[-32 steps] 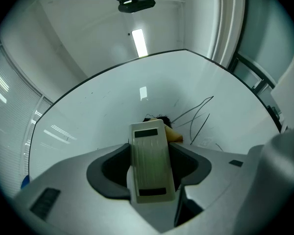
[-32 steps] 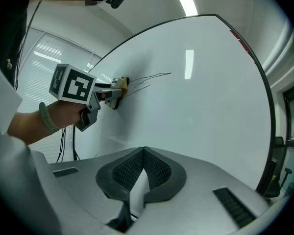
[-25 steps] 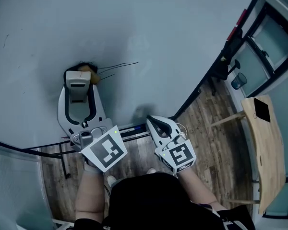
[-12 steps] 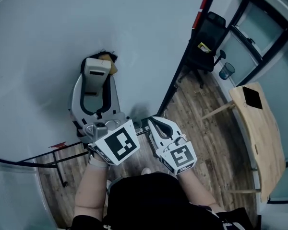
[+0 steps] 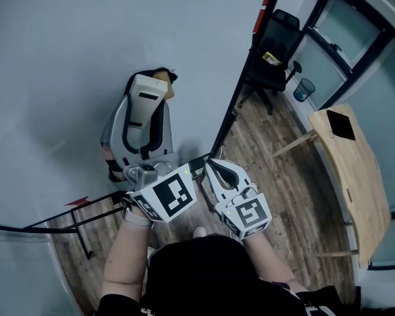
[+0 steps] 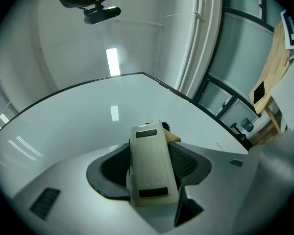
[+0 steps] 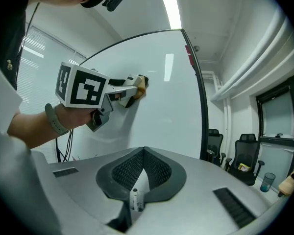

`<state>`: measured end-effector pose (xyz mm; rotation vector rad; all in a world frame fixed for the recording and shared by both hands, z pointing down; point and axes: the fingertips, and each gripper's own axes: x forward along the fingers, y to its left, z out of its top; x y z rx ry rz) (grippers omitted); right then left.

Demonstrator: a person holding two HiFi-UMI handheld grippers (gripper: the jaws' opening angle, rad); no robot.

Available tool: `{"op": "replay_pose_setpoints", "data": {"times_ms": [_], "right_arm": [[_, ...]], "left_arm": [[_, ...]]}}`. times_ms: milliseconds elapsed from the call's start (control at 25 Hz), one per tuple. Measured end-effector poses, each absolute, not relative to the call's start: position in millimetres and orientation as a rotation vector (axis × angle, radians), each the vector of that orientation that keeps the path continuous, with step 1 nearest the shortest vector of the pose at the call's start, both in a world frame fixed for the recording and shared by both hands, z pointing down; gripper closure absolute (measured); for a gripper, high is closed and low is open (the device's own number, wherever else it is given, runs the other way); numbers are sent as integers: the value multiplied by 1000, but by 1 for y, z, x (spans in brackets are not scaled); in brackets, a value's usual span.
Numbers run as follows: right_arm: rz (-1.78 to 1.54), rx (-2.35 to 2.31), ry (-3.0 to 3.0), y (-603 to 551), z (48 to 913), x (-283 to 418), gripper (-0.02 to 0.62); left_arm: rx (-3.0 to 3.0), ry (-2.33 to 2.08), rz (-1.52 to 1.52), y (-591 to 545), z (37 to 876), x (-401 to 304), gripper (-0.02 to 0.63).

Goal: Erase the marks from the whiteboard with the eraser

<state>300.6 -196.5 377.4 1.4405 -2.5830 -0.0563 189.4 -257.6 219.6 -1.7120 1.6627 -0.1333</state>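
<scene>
Wiping is in hand: the left gripper (image 6: 151,153) is clamped on the eraser (image 6: 148,180), its far end beyond the jaw tips pressed to the whiteboard (image 6: 63,116), the right gripper (image 7: 143,153) hangs closed and empty, and the next stroke calls for finding a mark, none apparently near the tips.

The wood floor (image 5: 283,176) carries a black chair (image 5: 274,50), a bin (image 5: 303,89) and a table (image 5: 359,184).

Glossy whiteboard (image 5: 66,45) w/ matt plastic eraser (image 6: 152,165)
</scene>
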Motion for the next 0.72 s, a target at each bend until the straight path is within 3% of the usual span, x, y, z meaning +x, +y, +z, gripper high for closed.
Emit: {"op": "replay_pose_setpoints", "data": {"times_ms": [720], "right_arm": [[24, 997, -2804, -217, 355, 279, 569]], "left_arm": [[-1661, 1923, -263, -255, 214, 161, 342]]}}
